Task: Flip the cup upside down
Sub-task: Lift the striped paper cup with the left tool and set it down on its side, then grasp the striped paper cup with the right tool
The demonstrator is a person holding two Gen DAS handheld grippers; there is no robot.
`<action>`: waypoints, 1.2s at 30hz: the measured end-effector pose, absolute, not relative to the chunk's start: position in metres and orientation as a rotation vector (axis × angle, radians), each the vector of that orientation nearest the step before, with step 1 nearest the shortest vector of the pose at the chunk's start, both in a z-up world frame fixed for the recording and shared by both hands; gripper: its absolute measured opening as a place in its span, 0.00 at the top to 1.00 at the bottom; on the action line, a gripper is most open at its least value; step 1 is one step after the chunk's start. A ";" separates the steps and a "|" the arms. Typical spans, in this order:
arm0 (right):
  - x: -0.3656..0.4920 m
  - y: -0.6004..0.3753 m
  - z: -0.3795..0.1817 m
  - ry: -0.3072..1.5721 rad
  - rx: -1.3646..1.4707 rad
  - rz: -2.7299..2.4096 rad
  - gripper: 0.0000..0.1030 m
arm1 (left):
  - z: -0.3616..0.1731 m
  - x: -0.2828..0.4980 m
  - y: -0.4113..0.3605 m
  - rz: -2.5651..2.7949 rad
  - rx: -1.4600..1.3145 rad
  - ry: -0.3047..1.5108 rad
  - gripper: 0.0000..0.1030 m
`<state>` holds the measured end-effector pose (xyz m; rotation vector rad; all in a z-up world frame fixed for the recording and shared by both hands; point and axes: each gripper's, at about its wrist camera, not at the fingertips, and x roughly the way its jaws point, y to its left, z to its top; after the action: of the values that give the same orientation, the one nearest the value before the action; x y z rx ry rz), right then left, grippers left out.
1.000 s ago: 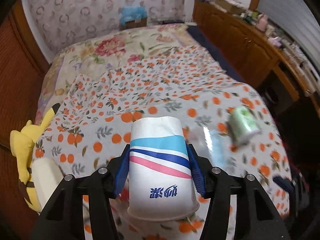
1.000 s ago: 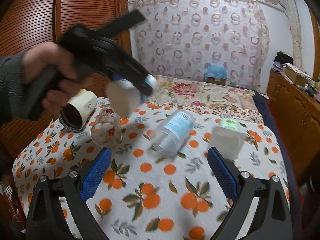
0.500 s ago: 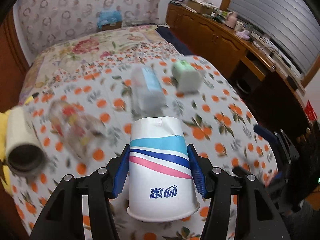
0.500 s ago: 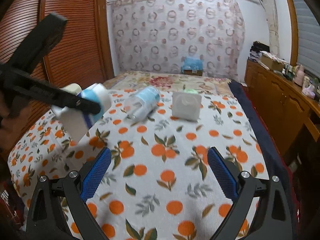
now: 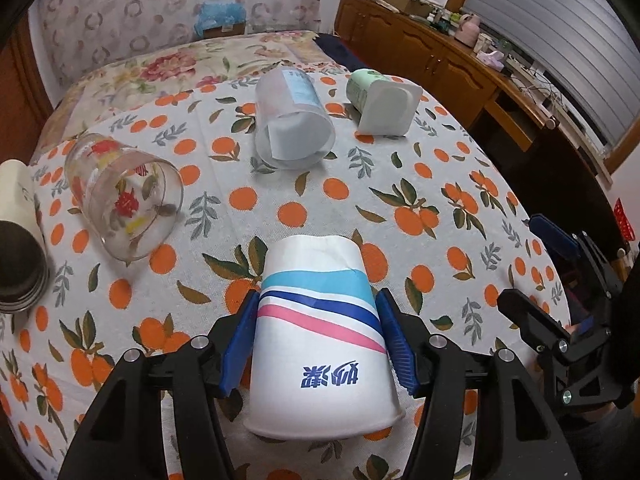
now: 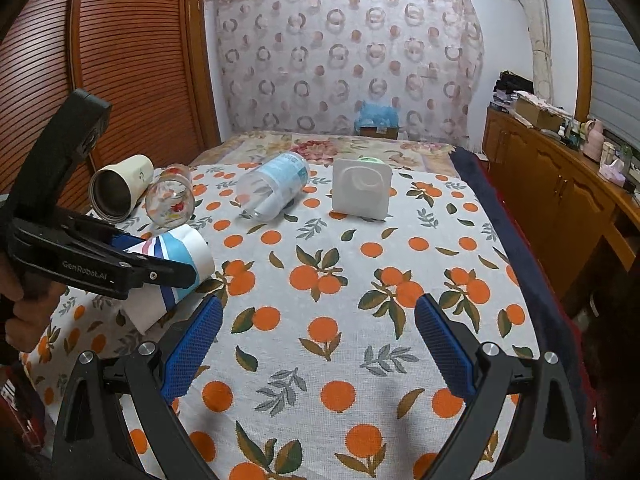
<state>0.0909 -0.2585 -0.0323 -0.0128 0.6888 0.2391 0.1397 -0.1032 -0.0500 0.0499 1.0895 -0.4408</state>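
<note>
The paper cup (image 5: pixel 324 336) is pinched by the left tongs (image 5: pixel 320 340) above the bed (image 6: pixel 360 280), its mouth hidden. The right tongs (image 6: pixel 316 352) are spread, empty. Farther off, a floral glass (image 5: pixel 124 204) is laid sideways.

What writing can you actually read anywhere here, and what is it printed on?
"GenRobot.AI": on the side of the left gripper, as seen from the right wrist view.
Blue Chinese characters, upside down: on the paper cup; I cannot read them surely.
Label on the clear plastic cup: print too small to read.
</note>
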 end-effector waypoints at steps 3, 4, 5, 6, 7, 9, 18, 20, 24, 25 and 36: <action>0.091 -0.256 -0.028 0.681 -0.022 0.245 0.05 | -0.041 0.137 -0.100 -0.454 0.035 1.063 0.38; 0.090 -0.254 -0.025 0.678 -0.024 0.245 0.05 | -0.038 0.136 -0.099 -0.454 0.032 1.053 0.37; 0.090 -0.254 -0.023 0.674 -0.025 0.246 0.05 | -0.034 0.135 -0.097 -0.453 0.030 1.039 0.36; 0.090 -0.254 -0.020 0.670 -0.026 0.246 0.05 | -0.030 0.133 -0.094 -0.451 0.028 1.023 0.35; 0.090 -0.253 -0.018 0.667 -0.028 0.246 0.05 | -0.024 0.130 -0.090 -0.450 0.024 1.001 0.34; 0.091 -0.250 -0.012 0.662 -0.030 0.251 0.05 | -0.016 0.123 -0.080 -0.440 0.017 0.959 0.33; 0.107 -0.218 0.006 0.724 0.026 0.330 0.05 | -0.006 0.085 -0.021 -0.358 -0.040 0.796 0.26; 0.114 -0.207 0.007 0.755 0.061 0.351 0.05 | -0.009 0.076 -0.007 -0.318 -0.043 0.767 0.26; 0.131 -0.185 0.002 0.841 0.121 0.383 0.09 | -0.014 0.064 0.014 -0.267 -0.070 0.737 0.24; 0.134 -0.182 0.001 0.856 0.131 0.388 0.09 | -0.016 0.061 0.021 -0.251 -0.075 0.728 0.24; 0.175 -0.153 -0.031 1.099 0.219 0.368 0.11 | -0.030 0.042 0.051 -0.203 -0.095 0.711 0.24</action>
<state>0.1748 -0.1533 -0.0307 0.2194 1.0994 0.3677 0.0416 0.0508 -0.0296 -0.0946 0.7108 -0.2035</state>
